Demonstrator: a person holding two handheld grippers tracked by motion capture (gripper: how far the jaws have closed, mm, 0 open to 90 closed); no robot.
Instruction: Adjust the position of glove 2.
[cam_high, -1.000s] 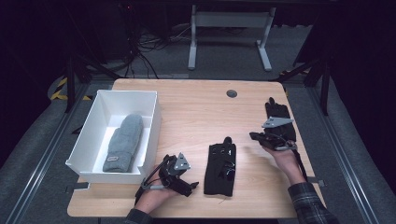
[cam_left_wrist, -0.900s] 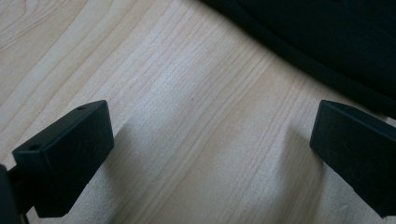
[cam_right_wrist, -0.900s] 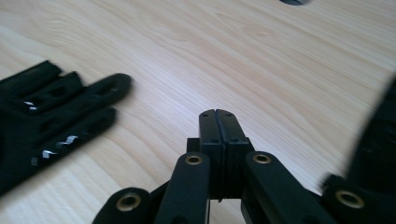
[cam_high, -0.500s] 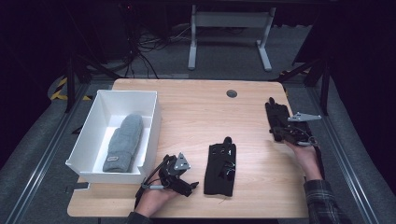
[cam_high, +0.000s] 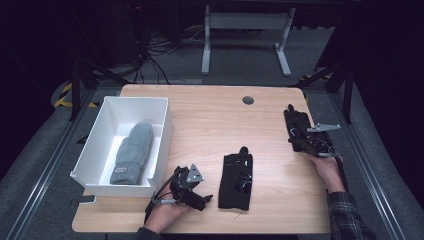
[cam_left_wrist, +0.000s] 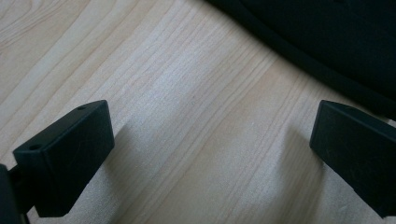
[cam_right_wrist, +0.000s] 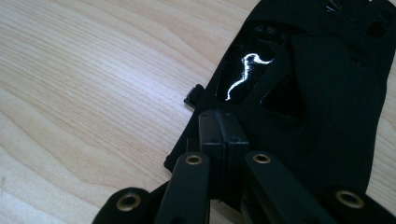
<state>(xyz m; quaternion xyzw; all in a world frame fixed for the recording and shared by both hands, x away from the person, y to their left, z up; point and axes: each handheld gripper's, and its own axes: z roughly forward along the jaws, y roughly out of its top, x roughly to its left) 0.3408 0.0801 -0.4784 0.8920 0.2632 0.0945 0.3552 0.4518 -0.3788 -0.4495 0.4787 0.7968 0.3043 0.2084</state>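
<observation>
**Black glove pinned at the surface's right edge**

The right claw (cam_high: 300, 136) is clamped on the cuff of a black glove (cam_high: 296, 124), flat, fingers pointing away, a glossy white squiggle on it. The left claw (cam_high: 196, 196) rests wide apart. Bare wood spreads between this glove, a second black glove (cam_high: 237, 176) and the white box (cam_high: 97, 131).

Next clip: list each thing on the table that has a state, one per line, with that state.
Right gripper: shut on the edge of the right black glove.
Right black glove: flat on the table near its right edge, pinched at its near end.
Left gripper: open, nothing between its jaws, low over bare wood.
Middle black glove: flat on the table, free.
Grey mitten: lying in the bin.
White bin: open-topped, at the table's left edge.
</observation>
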